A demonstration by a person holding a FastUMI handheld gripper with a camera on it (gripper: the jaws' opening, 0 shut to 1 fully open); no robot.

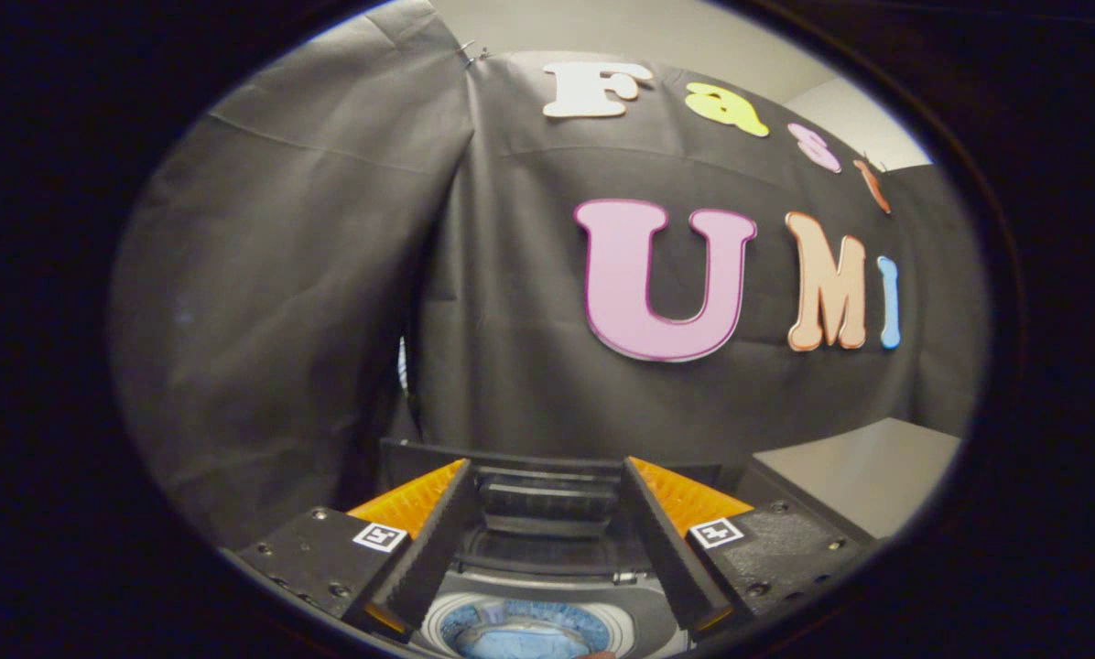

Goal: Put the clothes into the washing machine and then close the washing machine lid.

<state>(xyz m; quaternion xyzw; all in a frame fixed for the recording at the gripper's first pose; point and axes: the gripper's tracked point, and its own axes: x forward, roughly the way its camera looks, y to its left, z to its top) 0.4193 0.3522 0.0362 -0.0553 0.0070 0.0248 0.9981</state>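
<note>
Clothes [522, 641], a blue bundle, lie down inside the round drum of the washing machine [639, 611], low between the two fingers and close under them; the drum's pale ring circles the cloth, and the dark top deck of the machine spreads around that ring; the lid [547, 499] stands raised at the far side of the opening, a dark ribbed panel seen straight ahead between the fingers, so the mouth of the machine is uncovered; the gripper [546, 535] hangs above the opening with its fingers spread wide and nothing between them, neither finger touching the cloth, the lid or the deck; the left finger [433, 549] and the right finger slant inward toward the far side, each with a small square marker on its base block; the lid's upper edge sits just beyond the fingertips; behind the machine the booth's wall [328, 275] of dark cloth hangs in two panels that meet at a fold to the left of the lid; to the right of the machine, and a little farther off, a pale grey surface [868, 471] shows against the wall; whether the clothes fill the drum or just cover its top cannot be told from this angle.
</note>
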